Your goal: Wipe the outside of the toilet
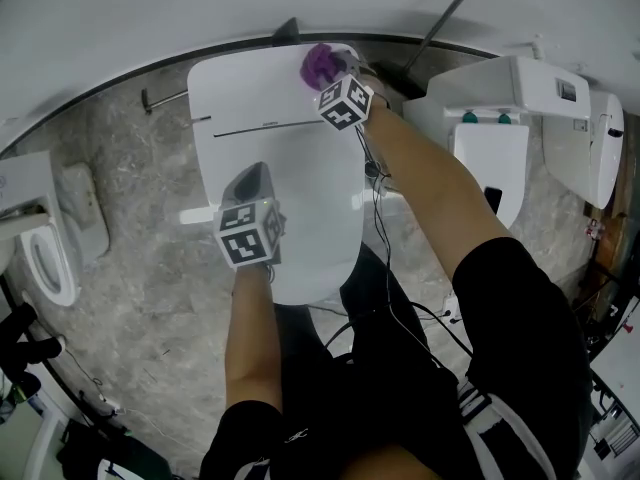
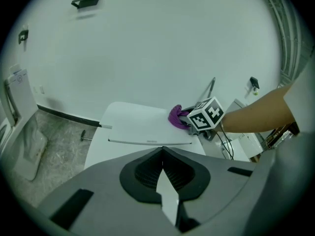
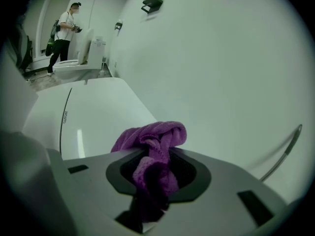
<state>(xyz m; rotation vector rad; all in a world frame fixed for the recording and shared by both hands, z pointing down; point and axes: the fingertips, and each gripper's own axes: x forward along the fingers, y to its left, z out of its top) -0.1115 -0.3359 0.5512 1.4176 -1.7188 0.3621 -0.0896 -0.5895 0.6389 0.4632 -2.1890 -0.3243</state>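
A white toilet (image 1: 300, 183) with its lid down fills the middle of the head view. My right gripper (image 1: 335, 66) is shut on a bunched purple cloth (image 1: 320, 63), which rests on the back right corner of the toilet's top by the wall. In the right gripper view the cloth (image 3: 152, 146) bulges out between the jaws of the right gripper (image 3: 155, 156). My left gripper (image 1: 252, 175) hovers over the lid's left side, its jaws closed tip to tip and holding nothing. The left gripper view looks past the left gripper (image 2: 162, 151) to the toilet (image 2: 140, 127) and cloth (image 2: 175, 116).
Other white toilets stand at the left (image 1: 45, 248) and the right (image 1: 490, 138) on a grey stone floor (image 1: 150, 298). A curved white wall (image 1: 150, 18) runs close behind. Black cables (image 1: 400, 308) hang by my legs. A person (image 3: 61, 36) stands far off by another toilet.
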